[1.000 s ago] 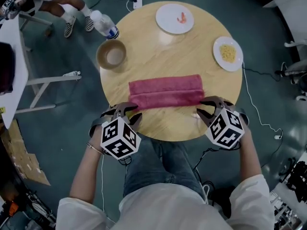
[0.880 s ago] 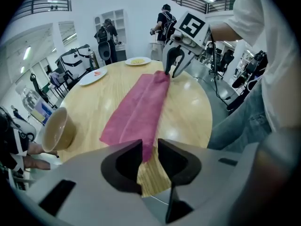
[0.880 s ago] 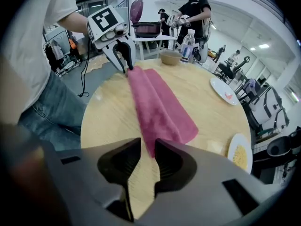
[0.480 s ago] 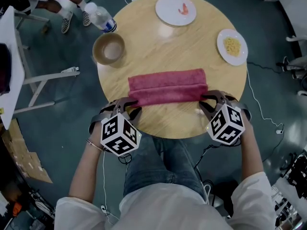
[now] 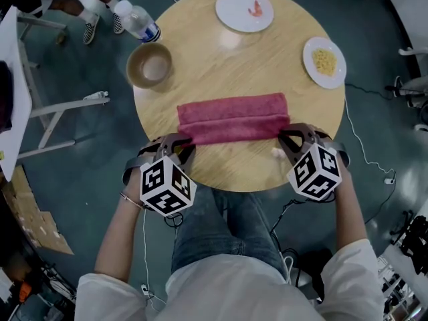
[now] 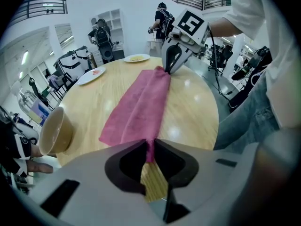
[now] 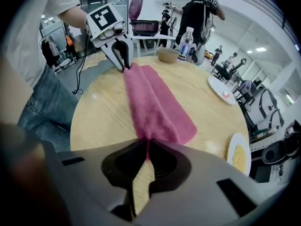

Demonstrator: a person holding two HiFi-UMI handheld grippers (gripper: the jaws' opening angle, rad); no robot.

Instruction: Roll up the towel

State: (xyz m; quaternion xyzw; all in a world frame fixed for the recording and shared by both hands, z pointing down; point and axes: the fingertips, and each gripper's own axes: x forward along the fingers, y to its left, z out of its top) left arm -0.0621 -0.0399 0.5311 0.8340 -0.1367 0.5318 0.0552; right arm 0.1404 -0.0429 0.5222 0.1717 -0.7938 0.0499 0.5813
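My left claw (image 5: 182,144) has just been closing and now pinches the near left corner of the pink towel (image 5: 233,118). My right claw (image 5: 289,138) has closed the same way on the near right corner. The towel lies folded in a long strip across the round table (image 5: 227,52) — both claws point steeply down at its near edge.

Floor (image 5: 80,179): dark grey-green, around the round wooden worktop (image 5: 234,65)
White table (image 5: 19,132): left of worktop
Cardboard (image 5: 30,212): floor, left of worktop
Walls (image 6: 127,4): white
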